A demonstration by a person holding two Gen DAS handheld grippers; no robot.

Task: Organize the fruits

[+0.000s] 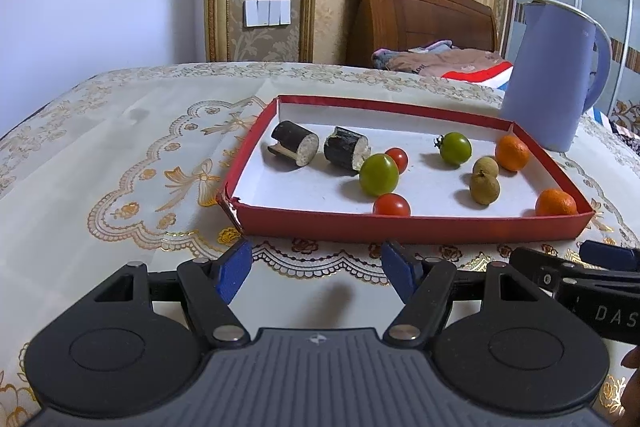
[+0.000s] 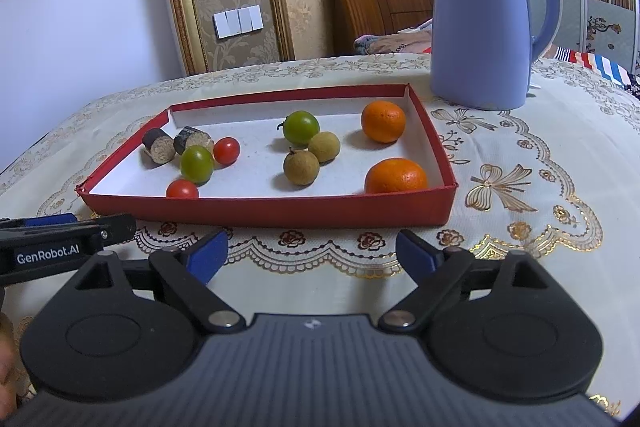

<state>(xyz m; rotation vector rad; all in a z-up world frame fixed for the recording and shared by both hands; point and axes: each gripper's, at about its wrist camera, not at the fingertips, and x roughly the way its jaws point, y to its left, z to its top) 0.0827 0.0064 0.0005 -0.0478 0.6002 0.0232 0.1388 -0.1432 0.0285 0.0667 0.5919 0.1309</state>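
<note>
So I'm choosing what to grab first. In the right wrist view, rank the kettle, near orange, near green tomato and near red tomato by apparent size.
1. Blue kettle
2. Near orange
3. Near green tomato
4. Near red tomato, partly hidden by the tray wall

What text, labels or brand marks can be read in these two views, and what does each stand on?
"GenRobot.AI": white letters on the side of the left gripper, seen in the right wrist view.
"DAS": cut off at the frame edge, on the side of the right gripper, seen in the left wrist view.
Fabric on the bed: lettering, too small to read.
Kettle: no readable text.
</note>
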